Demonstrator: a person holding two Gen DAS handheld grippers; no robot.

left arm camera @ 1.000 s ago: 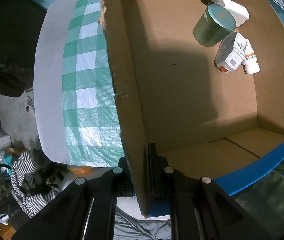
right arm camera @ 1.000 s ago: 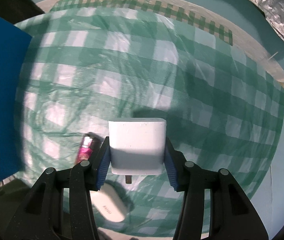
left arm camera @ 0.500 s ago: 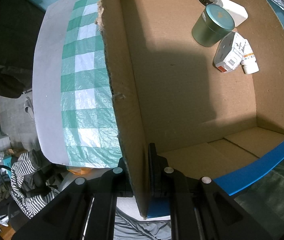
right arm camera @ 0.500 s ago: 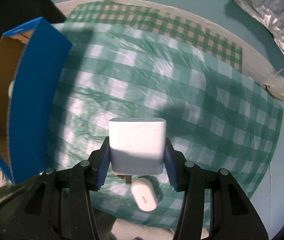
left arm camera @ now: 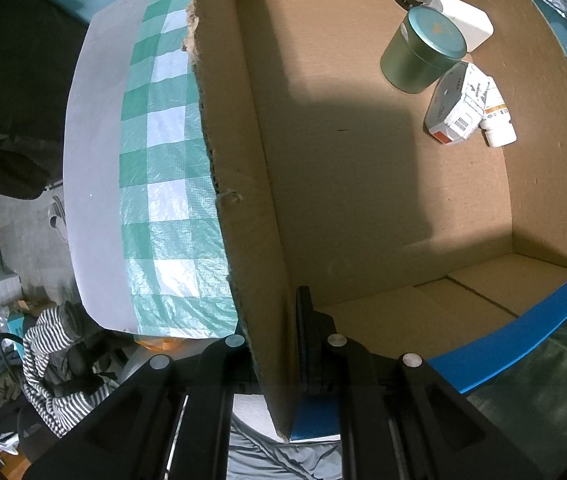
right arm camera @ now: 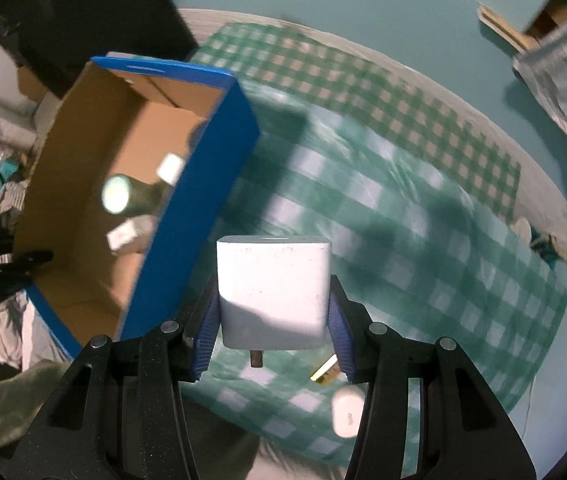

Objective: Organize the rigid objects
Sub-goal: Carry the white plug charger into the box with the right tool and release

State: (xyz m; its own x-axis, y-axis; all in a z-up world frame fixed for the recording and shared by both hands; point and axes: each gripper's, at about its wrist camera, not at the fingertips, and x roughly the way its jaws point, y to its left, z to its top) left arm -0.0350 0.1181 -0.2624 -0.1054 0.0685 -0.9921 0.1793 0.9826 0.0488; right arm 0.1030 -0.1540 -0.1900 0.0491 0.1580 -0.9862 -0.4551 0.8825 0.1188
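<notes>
One cardboard box (left arm camera: 363,160), one green tin (left arm camera: 423,56), two white chargers (right arm camera: 273,292).

A green-checked cloth (right arm camera: 423,216) covers the desk (left arm camera: 91,184); teal floor (right arm camera: 363,4) beyond its far edge, striped clothing (left arm camera: 49,356) below.

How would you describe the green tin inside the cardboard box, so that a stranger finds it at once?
Look into the open cardboard box on the checked cloth, toward its far corner where a few items cluster. The green tin stands upright there, between a white block and a printed carton. It is the only round, dark green thing; its neighbours are white.
</notes>
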